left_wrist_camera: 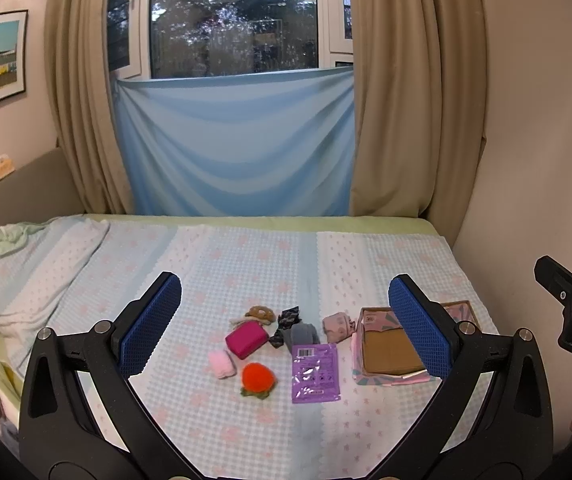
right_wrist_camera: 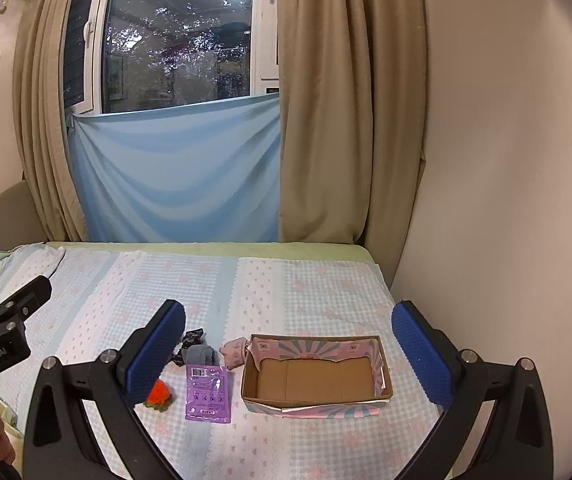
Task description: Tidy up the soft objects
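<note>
Small soft items lie grouped on the bed: a red plush strawberry (left_wrist_camera: 258, 377), a pink fluffy roll (left_wrist_camera: 222, 363), a magenta pouch (left_wrist_camera: 247, 340), a brown knitted piece (left_wrist_camera: 260, 313), a dark patterned cloth (left_wrist_camera: 286, 320), a grey sock (left_wrist_camera: 304, 334), a pink cloth (left_wrist_camera: 338, 326) and a purple flat packet (left_wrist_camera: 315, 372). An open cardboard box (right_wrist_camera: 318, 376), with nothing in it, stands right of them. My left gripper (left_wrist_camera: 284, 320) is open, above and before the items. My right gripper (right_wrist_camera: 288, 350) is open, before the box. The strawberry (right_wrist_camera: 160, 394) and packet (right_wrist_camera: 208, 394) also show in the right wrist view.
The bed (left_wrist_camera: 246, 256) has a checked blue-and-pink cover, with a pillow (left_wrist_camera: 26, 272) at the far left. A wall (right_wrist_camera: 506, 160) borders the bed on the right. Beige curtains (left_wrist_camera: 398, 100) and a blue sheet (left_wrist_camera: 234, 144) hang at the window behind.
</note>
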A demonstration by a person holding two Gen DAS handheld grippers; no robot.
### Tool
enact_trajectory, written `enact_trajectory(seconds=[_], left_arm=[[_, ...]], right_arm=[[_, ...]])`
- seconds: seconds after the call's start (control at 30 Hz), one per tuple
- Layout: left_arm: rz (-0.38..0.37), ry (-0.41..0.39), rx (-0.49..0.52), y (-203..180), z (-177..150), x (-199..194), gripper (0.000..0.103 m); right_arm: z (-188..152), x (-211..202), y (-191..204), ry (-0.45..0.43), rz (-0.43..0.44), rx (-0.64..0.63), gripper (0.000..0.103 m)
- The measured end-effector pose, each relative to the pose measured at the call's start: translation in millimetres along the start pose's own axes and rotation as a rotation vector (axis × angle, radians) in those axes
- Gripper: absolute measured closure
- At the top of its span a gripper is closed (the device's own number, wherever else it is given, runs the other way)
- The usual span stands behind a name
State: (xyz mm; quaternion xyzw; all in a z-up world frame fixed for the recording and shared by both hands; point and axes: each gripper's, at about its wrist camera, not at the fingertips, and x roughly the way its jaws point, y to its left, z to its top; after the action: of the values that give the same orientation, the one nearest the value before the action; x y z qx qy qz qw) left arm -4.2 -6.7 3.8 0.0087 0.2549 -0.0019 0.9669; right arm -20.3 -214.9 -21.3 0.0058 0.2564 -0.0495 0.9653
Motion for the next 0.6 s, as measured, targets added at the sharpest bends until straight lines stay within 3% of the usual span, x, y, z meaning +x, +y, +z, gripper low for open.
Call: enact_trajectory(seconds=[0.6], left_arm=[[0.000,0.002,0.001,-1.7,-1.0,2.0,0.000]], right_arm=[[-0.6,3.1,3.5,0.006,0.007,0.007,0.000]])
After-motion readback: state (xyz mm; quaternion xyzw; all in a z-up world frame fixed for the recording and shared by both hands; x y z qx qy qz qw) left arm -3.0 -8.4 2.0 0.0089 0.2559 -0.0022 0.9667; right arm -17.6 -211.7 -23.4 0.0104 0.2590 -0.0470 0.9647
